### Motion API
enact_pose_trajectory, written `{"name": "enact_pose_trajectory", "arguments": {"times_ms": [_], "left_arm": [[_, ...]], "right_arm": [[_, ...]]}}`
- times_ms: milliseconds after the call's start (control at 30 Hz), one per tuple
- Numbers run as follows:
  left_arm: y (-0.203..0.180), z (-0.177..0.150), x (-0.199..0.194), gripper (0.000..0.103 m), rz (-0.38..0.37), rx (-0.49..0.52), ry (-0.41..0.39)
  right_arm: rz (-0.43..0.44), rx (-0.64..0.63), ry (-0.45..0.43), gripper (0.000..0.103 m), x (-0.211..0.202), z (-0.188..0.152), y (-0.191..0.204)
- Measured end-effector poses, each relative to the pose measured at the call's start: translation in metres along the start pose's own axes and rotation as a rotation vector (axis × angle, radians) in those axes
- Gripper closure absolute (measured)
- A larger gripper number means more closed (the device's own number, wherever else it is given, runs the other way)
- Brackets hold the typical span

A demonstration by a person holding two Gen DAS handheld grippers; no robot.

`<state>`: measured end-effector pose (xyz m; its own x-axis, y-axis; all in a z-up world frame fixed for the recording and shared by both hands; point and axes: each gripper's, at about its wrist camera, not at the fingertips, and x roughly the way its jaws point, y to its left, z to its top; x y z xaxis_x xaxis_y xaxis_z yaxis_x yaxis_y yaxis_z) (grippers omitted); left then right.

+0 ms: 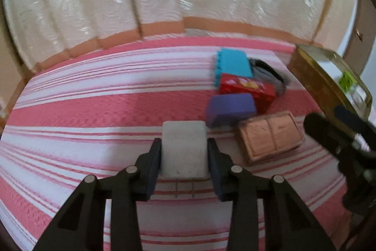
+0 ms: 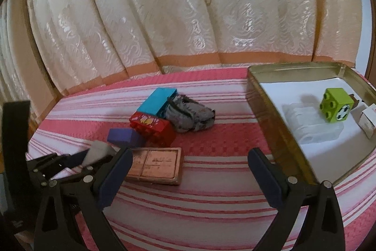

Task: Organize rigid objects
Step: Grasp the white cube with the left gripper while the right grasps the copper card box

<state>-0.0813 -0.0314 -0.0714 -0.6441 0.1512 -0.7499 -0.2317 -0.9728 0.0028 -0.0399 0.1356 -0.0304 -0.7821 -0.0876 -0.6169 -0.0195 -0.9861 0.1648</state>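
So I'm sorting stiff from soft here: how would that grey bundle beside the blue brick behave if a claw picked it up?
The grey bundle looks like crumpled cloth, so it would probably sag and deform rather than hold shape. It seems light. Leaning against the blue brick, it might nudge the brick when pulled.

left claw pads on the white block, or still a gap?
Touching. The left wrist view shows both pads of the left claw pressed flush against the sides of the white block, with no gap visible.
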Motion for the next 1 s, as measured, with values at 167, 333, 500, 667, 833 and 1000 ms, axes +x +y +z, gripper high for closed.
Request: {"name": "enact_pose_trajectory", "arguments": {"times_ms": [167, 333, 500, 667, 833, 1000], "left_arm": [[0.017, 0.005, -0.017, 0.066, 0.132, -0.077, -0.1], [0.039, 0.01, -0.028, 0.066, 0.172, -0.184, -0.158], [0.051, 0.009, -0.032, 0.066, 0.234, -0.229, -0.176], [0.052, 0.008, -0.031, 0.066, 0.216, -0.237, -0.169], [0.05, 0.009, -0.029, 0.066, 0.229, -0.221, -0.164], [0.044, 0.007, -0.03, 0.066, 0.243, -0.21, -0.18]], "right_arm": [[0.011, 0.007, 0.057, 0.003, 0.013, 0.001, 0.007], [0.019, -0.011, 0.127, 0.003, 0.032, 0.002, 0.026], [-0.022, -0.067, 0.219, 0.003, 0.056, 0.003, 0.046], [-0.083, -0.153, 0.246, 0.007, 0.061, 0.002, 0.06], [-0.062, -0.183, 0.227, 0.022, 0.052, 0.001, 0.06], [-0.007, -0.158, 0.217, 0.022, 0.046, 0.002, 0.053]]}}
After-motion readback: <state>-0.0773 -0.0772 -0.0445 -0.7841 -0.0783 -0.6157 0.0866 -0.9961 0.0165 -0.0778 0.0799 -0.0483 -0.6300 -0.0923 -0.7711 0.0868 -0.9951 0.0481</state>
